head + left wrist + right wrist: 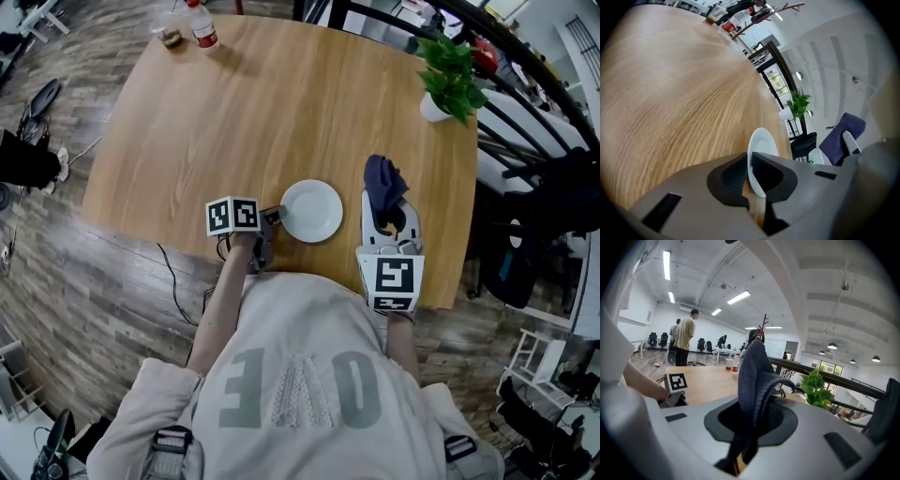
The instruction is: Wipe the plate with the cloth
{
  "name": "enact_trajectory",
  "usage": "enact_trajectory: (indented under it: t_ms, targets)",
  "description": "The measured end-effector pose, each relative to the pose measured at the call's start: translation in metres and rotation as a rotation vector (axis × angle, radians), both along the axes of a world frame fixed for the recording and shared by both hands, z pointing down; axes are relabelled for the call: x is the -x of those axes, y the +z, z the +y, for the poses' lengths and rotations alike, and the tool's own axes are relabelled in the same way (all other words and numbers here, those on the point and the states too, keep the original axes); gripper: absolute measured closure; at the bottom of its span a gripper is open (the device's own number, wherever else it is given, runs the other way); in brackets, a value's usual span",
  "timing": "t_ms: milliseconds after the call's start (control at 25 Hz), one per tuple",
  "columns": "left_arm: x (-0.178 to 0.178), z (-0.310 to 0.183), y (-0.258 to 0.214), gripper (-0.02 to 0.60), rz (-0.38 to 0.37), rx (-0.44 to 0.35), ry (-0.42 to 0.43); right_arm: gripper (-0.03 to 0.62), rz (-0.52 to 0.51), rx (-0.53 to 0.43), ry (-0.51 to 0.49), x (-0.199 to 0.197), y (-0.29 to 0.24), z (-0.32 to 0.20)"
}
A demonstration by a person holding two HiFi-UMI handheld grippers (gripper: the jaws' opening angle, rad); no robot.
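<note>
A white plate (pixel 312 211) lies on the wooden table (pixel 244 112) near its front edge. My left gripper (pixel 273 221) is at the plate's left rim. In the left gripper view its dark pads (pixel 733 178) are closed on the rim of the plate (pixel 761 154). My right gripper (pixel 384 211), to the right of the plate, is shut on a dark blue cloth (pixel 382 187). In the right gripper view the cloth (pixel 753 376) stands up out of the jaws and droops over to the right.
A potted green plant (pixel 448 80) stands at the table's far right corner. A bottle (pixel 202 25) and a small cup (pixel 170 36) stand at the far edge. Black railing and chairs lie beyond the table's right side; people stand far off in the right gripper view.
</note>
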State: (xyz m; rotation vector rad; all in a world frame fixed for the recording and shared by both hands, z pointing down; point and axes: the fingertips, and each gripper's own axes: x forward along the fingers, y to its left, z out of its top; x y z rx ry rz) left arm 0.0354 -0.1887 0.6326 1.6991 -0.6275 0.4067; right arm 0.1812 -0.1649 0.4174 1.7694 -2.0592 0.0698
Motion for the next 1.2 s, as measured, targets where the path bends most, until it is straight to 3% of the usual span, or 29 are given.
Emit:
enact_trajectory:
  t_ms: [240,600,960,1200]
  targets:
    - [-0.001,-0.002,0.003,0.548,-0.01,0.011,-0.032,0.537,0.155,0.145,-0.06,-0.007,0.05,-0.011]
    - [-0.002,-0.007,0.004,0.549,-0.016,0.0,-0.118,0.537,0.588,0.527,-0.446,0.007,0.181,-0.017]
    - [-0.001,-0.009,0.002,0.548,-0.024,-0.009,-0.151,0.537,0.724,0.577,-0.534,0.014,0.209,-0.024]
    - [0.001,-0.009,0.001,0.549,-0.028,-0.013,-0.173,0.537,0.784,0.602,-0.621,0.027,0.209,0.005]
